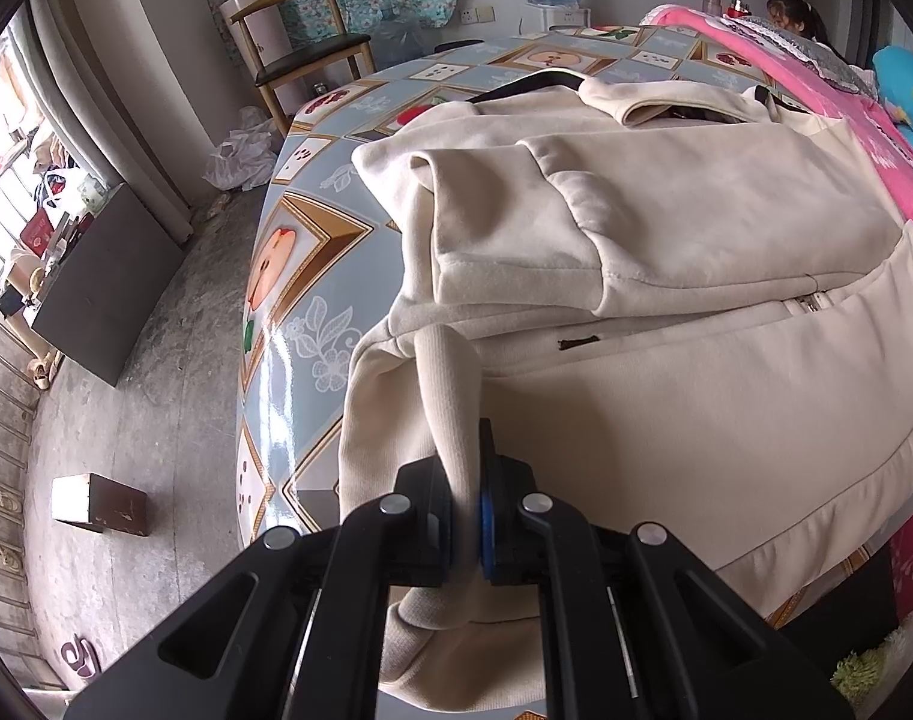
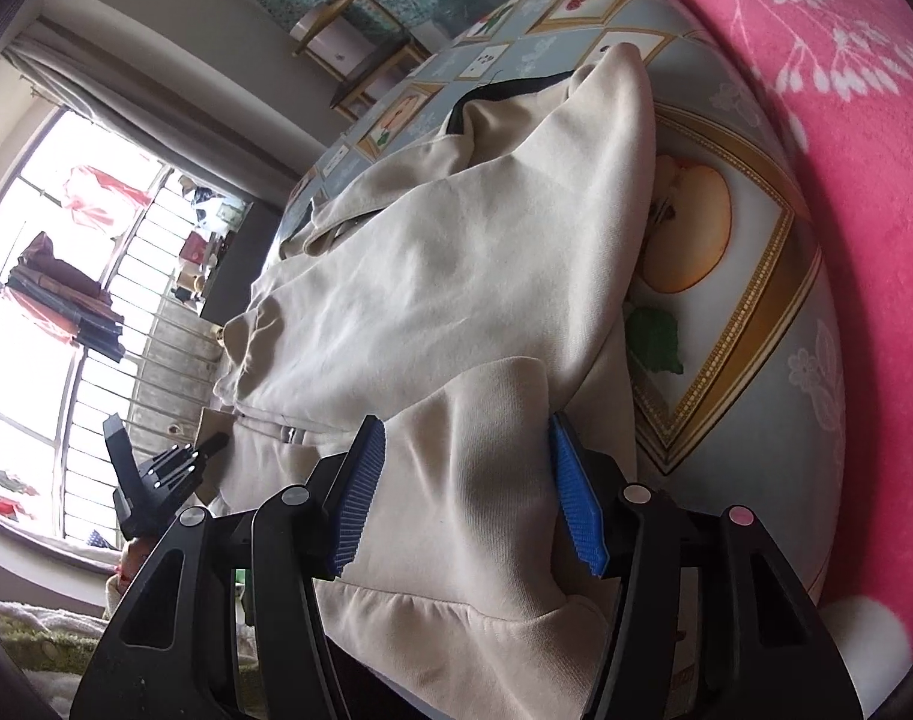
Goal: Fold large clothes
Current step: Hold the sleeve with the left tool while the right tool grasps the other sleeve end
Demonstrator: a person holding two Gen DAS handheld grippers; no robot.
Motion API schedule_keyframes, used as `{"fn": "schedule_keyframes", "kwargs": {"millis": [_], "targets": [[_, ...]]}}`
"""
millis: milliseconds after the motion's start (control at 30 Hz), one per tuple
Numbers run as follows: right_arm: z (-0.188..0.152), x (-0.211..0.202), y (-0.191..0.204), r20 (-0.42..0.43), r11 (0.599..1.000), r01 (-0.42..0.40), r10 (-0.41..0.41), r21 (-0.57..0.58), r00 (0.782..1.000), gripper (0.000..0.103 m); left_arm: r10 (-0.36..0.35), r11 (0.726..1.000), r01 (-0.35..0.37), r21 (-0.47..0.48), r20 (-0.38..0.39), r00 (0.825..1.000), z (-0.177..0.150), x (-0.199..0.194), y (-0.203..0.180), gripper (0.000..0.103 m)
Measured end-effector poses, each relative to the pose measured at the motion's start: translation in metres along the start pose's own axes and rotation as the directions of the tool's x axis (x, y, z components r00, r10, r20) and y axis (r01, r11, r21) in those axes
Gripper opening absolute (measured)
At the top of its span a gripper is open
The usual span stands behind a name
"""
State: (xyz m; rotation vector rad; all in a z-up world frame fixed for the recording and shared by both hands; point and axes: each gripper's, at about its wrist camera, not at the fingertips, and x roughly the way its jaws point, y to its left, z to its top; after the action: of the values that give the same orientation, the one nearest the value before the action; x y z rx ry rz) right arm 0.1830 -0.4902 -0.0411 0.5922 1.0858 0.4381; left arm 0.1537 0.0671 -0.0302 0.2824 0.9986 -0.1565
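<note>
Left wrist view shows the cream jacket (image 1: 666,252) spread on the fruit-patterned worktop (image 1: 312,252), sleeves already laid across its chest. The left tool (image 1: 467,516) is clamped tight on a bunched ribbed hem corner; the right tool (image 2: 465,492) stands spread wide, hem fabric lying loose between its blue pads (image 2: 576,510). The bottom-up fold seems about to start: the right tool must close on its corner first, then both should lift together toward the collar.
</note>
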Motion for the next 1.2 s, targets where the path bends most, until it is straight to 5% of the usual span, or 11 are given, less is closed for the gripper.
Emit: {"fn": "schedule_keyframes", "kwargs": {"millis": [433, 733, 1200], "targets": [[0.006, 0.004, -0.011, -0.028, 1.0, 0.012, -0.012, 0.004, 1.0, 0.048, -0.001, 1.0, 0.001, 0.0, 0.0, 1.0, 0.001, 0.0, 0.0, 0.007], [0.018, 0.007, -0.048, -0.095, 0.975, -0.167, 0.182, 0.144, 0.979, 0.051, -0.002, 1.0, 0.002, 0.002, 0.003, 1.0, 0.002, -0.001, -0.001, 0.007], [0.01, -0.003, -0.036, -0.211, 0.978, -0.205, 0.21, 0.045, 0.955, 0.053, -0.001, 1.0, 0.001, 0.007, -0.001, 1.0, 0.002, 0.001, 0.0, 0.007]]}}
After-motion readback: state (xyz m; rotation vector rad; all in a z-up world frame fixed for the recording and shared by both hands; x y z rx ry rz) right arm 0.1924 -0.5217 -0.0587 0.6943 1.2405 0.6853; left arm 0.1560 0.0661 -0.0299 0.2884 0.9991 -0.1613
